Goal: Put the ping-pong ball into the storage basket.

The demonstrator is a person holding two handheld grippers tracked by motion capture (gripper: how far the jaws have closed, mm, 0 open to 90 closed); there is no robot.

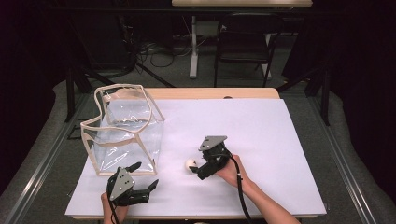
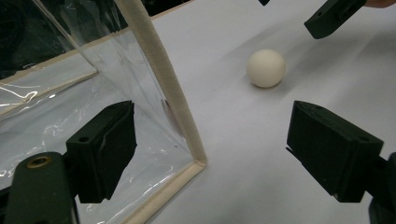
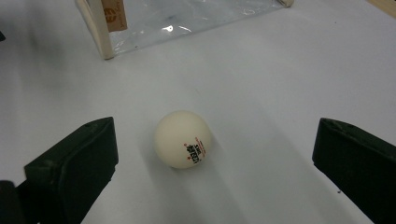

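ball [image 3: 183,145], between open right gripper [image 3: 212,163] fingers

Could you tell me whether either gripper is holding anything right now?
Nothing is held: the right gripper is open around the ball without touching, and the left gripper is open.

A white-topped bench [image 1: 261,121] is standing on grey carpet [image 1: 42,140]. Behind the bench, a black chair [image 1: 243,44] and floor cables [image 1: 159,51] are sitting in dim light.

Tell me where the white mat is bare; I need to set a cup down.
The white mat is bare right of the right gripper and behind the ball. It is crowded near the clear bag and left gripper.
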